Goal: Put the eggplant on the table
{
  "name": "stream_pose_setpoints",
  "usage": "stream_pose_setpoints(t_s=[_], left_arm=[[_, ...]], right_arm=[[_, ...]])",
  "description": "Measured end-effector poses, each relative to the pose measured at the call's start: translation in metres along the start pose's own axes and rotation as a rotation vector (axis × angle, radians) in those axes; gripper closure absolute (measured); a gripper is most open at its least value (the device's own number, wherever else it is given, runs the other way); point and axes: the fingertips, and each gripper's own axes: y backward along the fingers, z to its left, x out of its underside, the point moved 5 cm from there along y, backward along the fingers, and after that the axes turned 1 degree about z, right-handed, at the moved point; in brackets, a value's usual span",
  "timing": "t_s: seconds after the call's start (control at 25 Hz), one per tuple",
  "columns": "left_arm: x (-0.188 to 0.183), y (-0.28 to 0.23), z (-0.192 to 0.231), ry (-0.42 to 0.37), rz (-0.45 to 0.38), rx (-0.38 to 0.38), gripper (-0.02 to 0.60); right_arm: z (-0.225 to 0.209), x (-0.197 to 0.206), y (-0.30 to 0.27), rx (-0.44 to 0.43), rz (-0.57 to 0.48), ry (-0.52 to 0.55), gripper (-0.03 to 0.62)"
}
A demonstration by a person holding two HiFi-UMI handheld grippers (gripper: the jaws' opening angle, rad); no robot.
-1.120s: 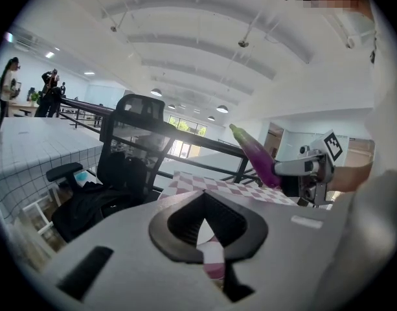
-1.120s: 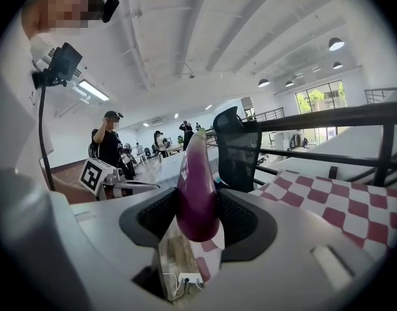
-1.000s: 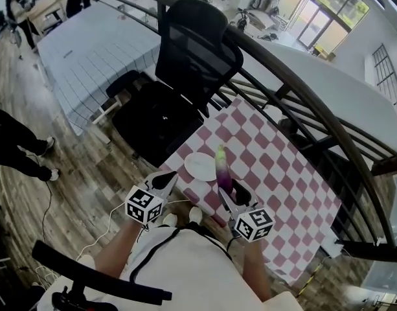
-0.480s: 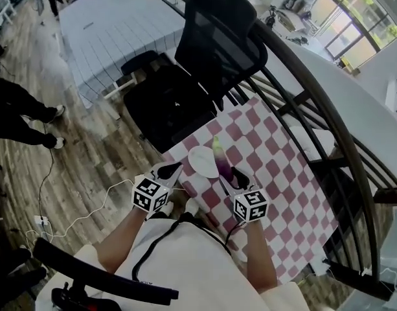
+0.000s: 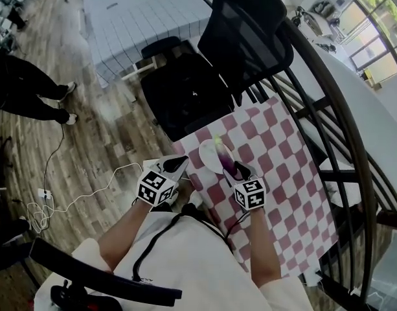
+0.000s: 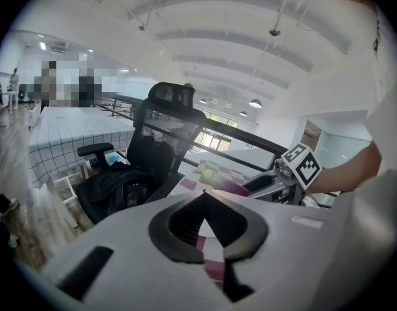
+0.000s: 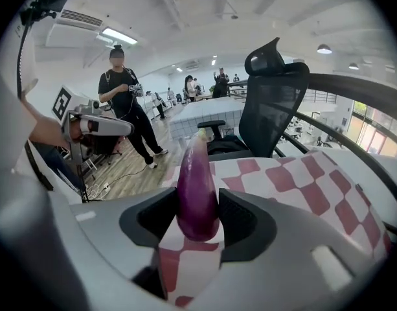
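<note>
A purple eggplant with a green stem end is held in my right gripper, which is shut on its thick end. It hangs just above the near-left corner of the red-and-white checked table, beside a white plate. In the right gripper view the eggplant stands between the two pads of the right gripper, stem pointing away. My left gripper hovers off the table's left edge, jaws together and empty. From the left gripper I see the eggplant to the right.
A black office chair stands at the table's far-left side. A curved black railing runs along the table's far side. People stand on the wooden floor at left, where a white cable lies. A grid-patterned table is beyond.
Both grippers have come down toward the table's corner. The right one dropped more and tipped forward, so the eggplant now leans low beside the plate.
</note>
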Motion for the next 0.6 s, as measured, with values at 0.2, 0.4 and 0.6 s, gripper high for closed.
stream_pose_setpoints(t_s=[0.2, 0.4, 0.6], left_arm=[[0.007, 0.002, 0.001, 0.018, 0.012, -0.036, 0.575], [0.011, 0.004, 0.000, 0.027, 0.019, -0.063, 0.575], [0.016, 0.006, -0.001, 0.038, 0.025, -0.086, 0.575]], right_arm=[[-0.003, 0.013, -0.013, -0.022, 0.073, 0.081, 0.381], [-0.006, 0.026, -0.028, -0.044, 0.141, 0.177, 0.381], [-0.009, 0.032, -0.037, -0.064, 0.167, 0.201, 0.381]])
